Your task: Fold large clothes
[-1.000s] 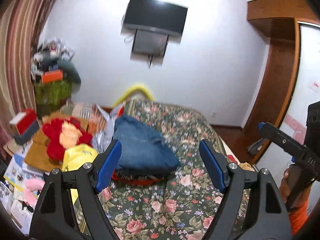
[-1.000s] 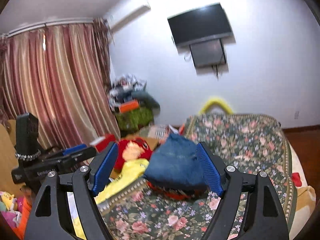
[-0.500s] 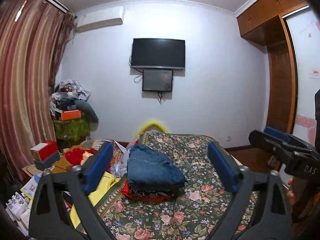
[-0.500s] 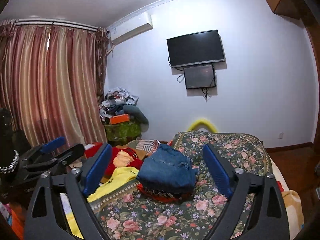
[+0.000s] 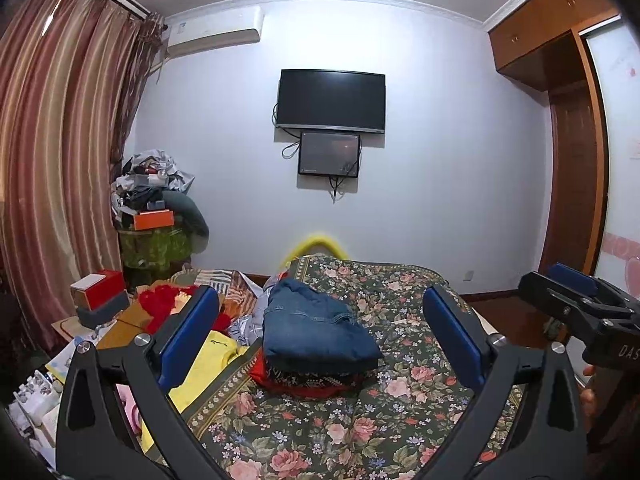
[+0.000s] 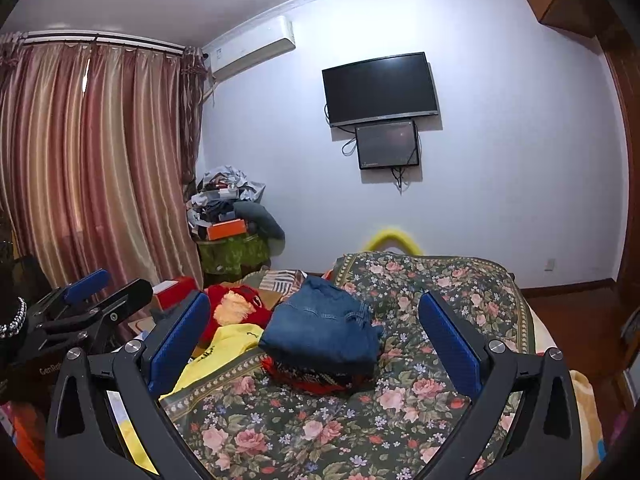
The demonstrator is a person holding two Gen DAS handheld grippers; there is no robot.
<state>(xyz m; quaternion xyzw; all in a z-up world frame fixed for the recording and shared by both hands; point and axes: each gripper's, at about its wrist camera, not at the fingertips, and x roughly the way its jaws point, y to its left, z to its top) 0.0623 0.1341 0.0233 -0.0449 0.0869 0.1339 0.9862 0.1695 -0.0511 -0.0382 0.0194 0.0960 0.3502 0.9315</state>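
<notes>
Hovering above the floral bedspread [image 5: 400,400], left gripper [image 5: 320,344] and right gripper [image 6: 316,344] both spread wide, empty, folded jeans [image 5: 316,336] atop red garment [image 5: 304,384].

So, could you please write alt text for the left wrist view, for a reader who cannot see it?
The open left gripper hangs empty above a floral bed cover, pointing at folded jeans stacked on a red garment. The right gripper shows at the right edge, and a television hangs on the far wall.
</notes>
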